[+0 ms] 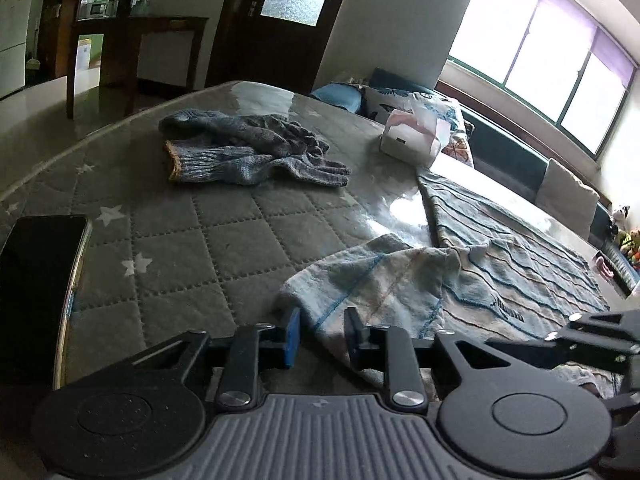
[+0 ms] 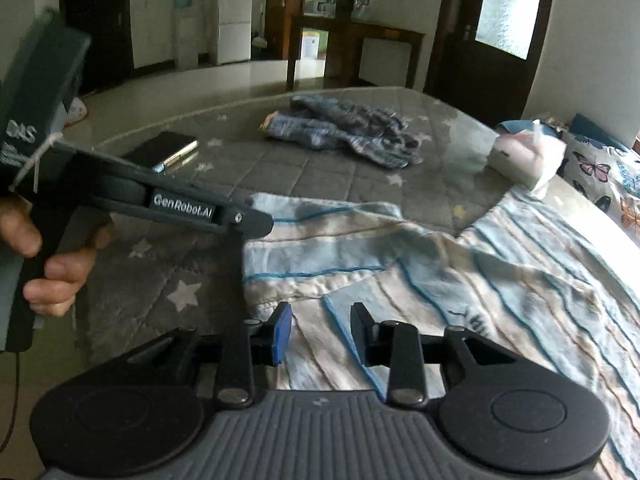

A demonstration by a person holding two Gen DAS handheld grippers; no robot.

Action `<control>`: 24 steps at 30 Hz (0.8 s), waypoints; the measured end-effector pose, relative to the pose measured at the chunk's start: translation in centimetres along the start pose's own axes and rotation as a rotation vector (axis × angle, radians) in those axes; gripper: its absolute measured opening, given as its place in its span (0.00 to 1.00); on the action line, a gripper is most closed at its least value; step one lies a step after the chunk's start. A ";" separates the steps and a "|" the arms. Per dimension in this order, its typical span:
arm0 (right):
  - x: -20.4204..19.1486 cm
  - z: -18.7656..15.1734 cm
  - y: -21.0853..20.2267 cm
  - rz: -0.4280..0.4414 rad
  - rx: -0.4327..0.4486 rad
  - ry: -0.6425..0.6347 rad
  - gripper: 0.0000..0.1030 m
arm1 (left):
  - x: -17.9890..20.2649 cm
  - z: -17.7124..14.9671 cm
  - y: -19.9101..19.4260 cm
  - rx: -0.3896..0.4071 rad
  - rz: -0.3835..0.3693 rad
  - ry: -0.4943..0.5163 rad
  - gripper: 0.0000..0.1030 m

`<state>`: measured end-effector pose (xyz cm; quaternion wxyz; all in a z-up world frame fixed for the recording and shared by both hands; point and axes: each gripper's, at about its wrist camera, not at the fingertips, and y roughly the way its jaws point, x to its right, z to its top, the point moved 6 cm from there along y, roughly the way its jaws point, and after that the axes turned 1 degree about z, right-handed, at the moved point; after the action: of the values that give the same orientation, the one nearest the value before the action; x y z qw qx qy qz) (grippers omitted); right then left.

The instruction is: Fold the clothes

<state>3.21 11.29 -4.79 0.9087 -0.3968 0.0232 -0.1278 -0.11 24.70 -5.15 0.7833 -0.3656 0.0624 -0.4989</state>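
Towel (image 1: 400, 280) corner lies between left tool's (image 1: 322, 336) parted fingers.

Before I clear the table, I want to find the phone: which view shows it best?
The right wrist view: the whole phone lies flat on the quilted cover, left of the gloves. In the left wrist view it is dark and cut off at the frame's left edge.
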 end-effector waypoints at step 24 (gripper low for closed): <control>7.9 -4.7 -8.6 -0.171 0.022 0.139 0.31 | 12.1 0.5 -4.5 0.150 -0.440 0.255 0.01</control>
<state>8.38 0.35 -1.25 0.8948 -0.3776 0.0509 -0.2326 2.78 13.83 1.30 0.6667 -0.2455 0.0427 -0.7024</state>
